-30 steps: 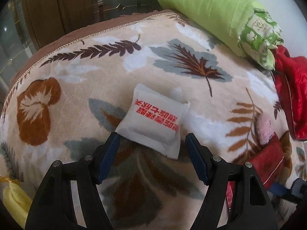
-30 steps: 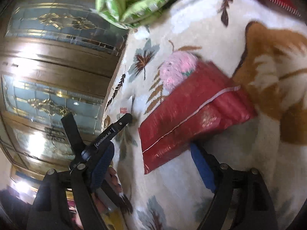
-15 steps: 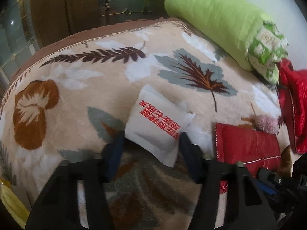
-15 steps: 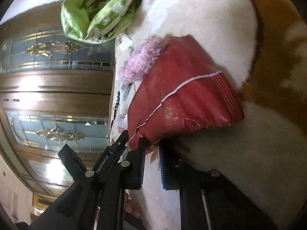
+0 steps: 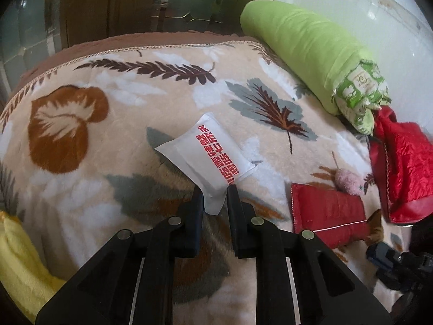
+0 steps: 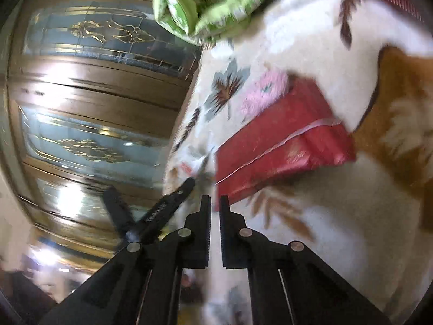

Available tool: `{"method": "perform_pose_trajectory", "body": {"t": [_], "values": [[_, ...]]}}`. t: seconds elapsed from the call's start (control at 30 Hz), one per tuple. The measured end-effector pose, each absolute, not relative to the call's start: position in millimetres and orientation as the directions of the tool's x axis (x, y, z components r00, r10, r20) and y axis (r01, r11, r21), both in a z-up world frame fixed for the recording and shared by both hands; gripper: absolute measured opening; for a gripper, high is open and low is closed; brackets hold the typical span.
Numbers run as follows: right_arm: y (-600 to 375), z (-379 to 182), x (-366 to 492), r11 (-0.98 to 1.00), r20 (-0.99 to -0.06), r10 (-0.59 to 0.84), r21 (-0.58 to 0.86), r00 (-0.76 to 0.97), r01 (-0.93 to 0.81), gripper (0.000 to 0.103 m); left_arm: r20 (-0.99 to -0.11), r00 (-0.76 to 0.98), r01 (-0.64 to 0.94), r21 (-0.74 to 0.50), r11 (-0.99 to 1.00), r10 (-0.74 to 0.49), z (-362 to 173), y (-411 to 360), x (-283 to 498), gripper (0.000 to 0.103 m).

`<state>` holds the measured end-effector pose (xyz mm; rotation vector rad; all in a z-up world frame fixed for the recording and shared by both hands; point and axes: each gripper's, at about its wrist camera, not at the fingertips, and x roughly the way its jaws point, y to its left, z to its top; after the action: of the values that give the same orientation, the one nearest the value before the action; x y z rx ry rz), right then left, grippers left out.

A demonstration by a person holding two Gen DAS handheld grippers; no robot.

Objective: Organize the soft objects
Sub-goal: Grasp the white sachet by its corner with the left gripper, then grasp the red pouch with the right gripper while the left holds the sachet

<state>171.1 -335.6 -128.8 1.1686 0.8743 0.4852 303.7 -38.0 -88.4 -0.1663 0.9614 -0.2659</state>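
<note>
A small white pillow with red lettering (image 5: pixel 209 154) lies on the leaf-patterned blanket (image 5: pixel 108 135). My left gripper (image 5: pixel 215 197) is shut on the pillow's near corner. A flat red cushion (image 5: pixel 327 211) lies to the right with a pink fluffy toy (image 5: pixel 347 181) behind it. In the right wrist view my right gripper (image 6: pixel 215 203) is shut on the corner of the red cushion (image 6: pixel 281 140), with the pink toy (image 6: pixel 265 92) beyond. The left gripper's arm (image 6: pixel 162 208) shows there at the left.
A green bolster pillow (image 5: pixel 311 51) lies along the back right by the white wall, also in the right wrist view (image 6: pixel 205 2). A red quilted garment (image 5: pixel 403 162) lies at the far right. A yellow cloth (image 5: pixel 16 260) sits at the lower left. Wooden glass doors (image 6: pixel 89 103) stand beyond the bed edge.
My left gripper closed on the white pillow's corner. My right gripper closed on the red cushion's corner and the view swung.
</note>
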Motion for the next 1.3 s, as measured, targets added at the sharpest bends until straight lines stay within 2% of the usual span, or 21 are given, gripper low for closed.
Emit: {"method": "perform_pose_trajectory", "body": {"t": [0.1, 0.2, 0.23, 0.27, 0.3, 0.33, 0.43, 0.5, 0.63, 0.67, 0.73, 0.83, 0.9, 0.93, 0.97, 1.03, 1.1, 1.2, 1.3], "values": [[-336.4, -153.1, 170.6, 0.236, -0.305, 0.732, 0.952, 0.610, 0.193, 0.010, -0.790, 0.540, 0.154, -0.247, 0.957, -0.291, -87.1, -41.4, 301.8, 0.016], [-334.7, -164.6, 173.8, 0.218, -0.301, 0.696, 0.954, 0.652, 0.208, 0.017, -0.794, 0.536, 0.171, -0.231, 0.958, -0.287, -85.6, -47.3, 300.7, 0.016], [-334.0, -168.8, 176.4, 0.195, -0.294, 0.685, 0.955, 0.666, 0.222, 0.025, -0.797, 0.534, 0.176, -0.221, 0.959, -0.282, -85.9, -49.5, 300.9, 0.016], [-332.6, -168.6, 179.8, 0.181, -0.285, 0.669, 0.958, 0.687, 0.222, 0.045, -0.803, 0.529, 0.178, -0.212, 0.961, -0.275, -87.3, -50.8, 301.7, 0.016], [-333.0, -169.1, 181.5, 0.164, -0.266, 0.642, 0.964, 0.719, 0.209, 0.052, -0.807, 0.522, 0.178, -0.212, 0.961, -0.275, -89.8, -51.6, 303.0, 0.016], [-332.4, -168.8, 183.5, 0.157, -0.260, 0.624, 0.965, 0.737, 0.208, 0.054, -0.809, 0.519, 0.176, -0.217, 0.960, -0.277, -91.5, -51.0, 303.8, 0.016], [-328.2, -165.1, 189.6, 0.168, -0.326, 0.597, 0.944, 0.733, 0.283, 0.054, -0.811, 0.512, 0.177, -0.222, 0.959, -0.283, -97.2, -50.7, 305.8, 0.016], [-329.6, -163.8, 181.1, 0.110, -0.320, 0.592, 0.942, 0.740, 0.318, 0.058, -0.810, 0.511, 0.178, -0.225, 0.958, -0.286, -99.4, -49.7, 306.1, 0.016], [-341.5, -158.2, 169.7, 0.192, -0.386, 0.550, 0.921, 0.740, 0.338, 0.059, -0.809, 0.515, 0.180, -0.220, 0.959, -0.283, -99.8, -49.3, 306.5, 0.016], [-346.7, -152.3, 171.0, 0.234, -0.415, 0.534, 0.910, 0.737, 0.343, 0.059, -0.809, 0.515, 0.180, -0.219, 0.959, -0.282, -99.3, -49.4, 305.9, 0.016], [-352.8, -131.3, 179.8, 0.435, -0.544, 0.499, 0.830, 0.674, 0.349, 0.061, -0.811, 0.517, 0.187, -0.205, 0.961, -0.274, -97.5, -49.8, 303.5, 0.016], [-336.7, -95.6, 209.5, 0.759, -0.706, 0.477, 0.632, 0.523, 0.160, 0.068, -0.810, 0.524, 0.192, -0.191, 0.963, -0.265, -94.4, -48.3, 301.1, 0.017], [-315.7, -72.8, 221.3, 0.892, -0.770, 0.424, 0.446, 0.478, -0.073, 0.071, -0.810, 0.521, 0.186, -0.198, 0.962, -0.268, -92.8, -46.0, 300.1, 0.017], [-300.5, -60.4, 224.4, 0.927, -0.795, 0.374, 0.298, 0.478, -0.228, 0.075, -0.809, 0.523, 0.185, -0.199, 0.962, -0.268, -91.9, -45.3, 299.6, 0.017], [-290.2, -54.7, 225.3, 0.924, -0.806, 0.347, 0.206, 0.479, -0.322, 0.079, -0.808, 0.525, 0.186, -0.198, 0.962, -0.268, -90.7, -44.9, 298.7, 0.017], [-267.6, -45.9, 230.1, 0.856, -0.832, 0.301, 0.021, 0.465, -0.517, 0.079, -0.807, 0.526, 0.186, -0.201, 0.962, -0.270, -89.6, -44.5, 297.7, 0.017], [-249.9, -46.3, 242.0, 0.790, -0.843, 0.253, -0.103, 0.474, -0.604, 0.080, -0.807, 0.523, 0.182, -0.208, 0.961, -0.274, -89.9, -44.8, 297.6, 0.017], [-228.4, -66.9, 255.6, 0.637, -0.889, 0.178, -0.222, 0.422, -0.738, 0.080, -0.810, 0.516, 0.183, -0.214, 0.960, -0.279, -90.7, -45.7, 296.4, 0.017], [-210.8, -86.6, 271.5, 0.536, -0.935, 0.127, -0.216, 0.331, -0.816, 0.080, -0.814, 0.507, 0.189, -0.216, 0.958, -0.284, -91.8, -44.9, 295.5, 0.017]]}}
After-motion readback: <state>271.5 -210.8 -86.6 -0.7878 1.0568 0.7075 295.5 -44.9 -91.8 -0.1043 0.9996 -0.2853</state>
